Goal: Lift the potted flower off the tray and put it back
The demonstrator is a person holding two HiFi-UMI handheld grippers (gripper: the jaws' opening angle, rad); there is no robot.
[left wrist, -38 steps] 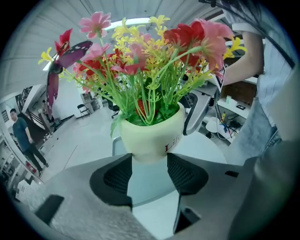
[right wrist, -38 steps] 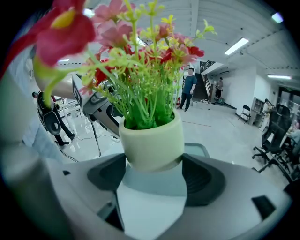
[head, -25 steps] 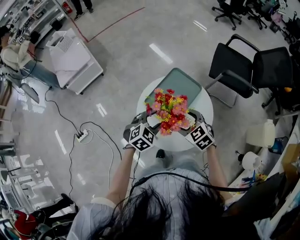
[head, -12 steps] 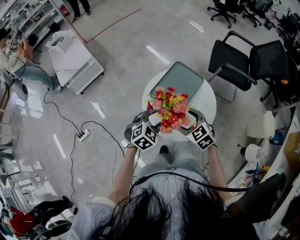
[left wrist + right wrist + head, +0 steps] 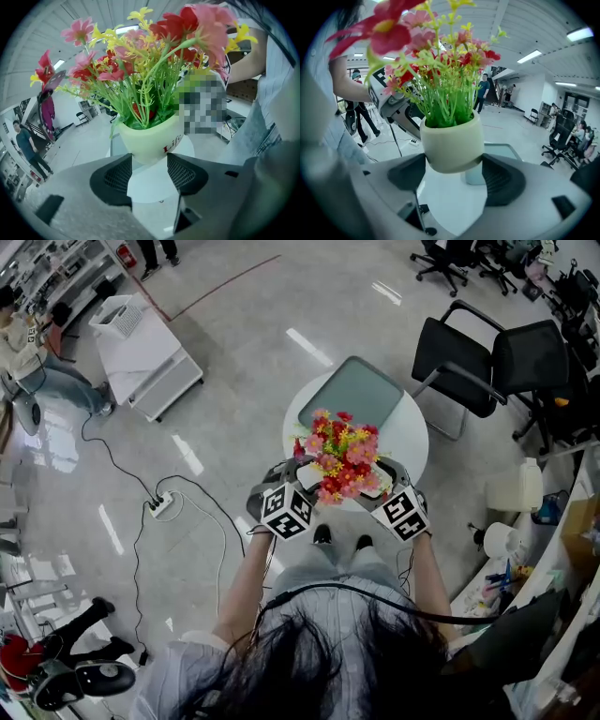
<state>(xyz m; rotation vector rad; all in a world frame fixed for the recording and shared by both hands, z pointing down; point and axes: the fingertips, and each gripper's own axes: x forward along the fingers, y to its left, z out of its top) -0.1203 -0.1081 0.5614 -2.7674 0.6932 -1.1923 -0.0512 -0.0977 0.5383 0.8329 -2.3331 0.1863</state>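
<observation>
Potted flower [image 5: 339, 457], gripped by left tool [image 5: 149, 158] and right tool [image 5: 454, 165], hangs above white table [image 5: 409, 441] (tray [image 5: 356, 390] beyond).

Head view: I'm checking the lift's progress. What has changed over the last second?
The potted flower, clamped between the left gripper and the right gripper, seems to have drifted slightly toward the person, away from the tray; part of that shift may be head movement. Nothing was taken hold of or let go. Both grips, the tray and the round table stayed as they were.
</observation>
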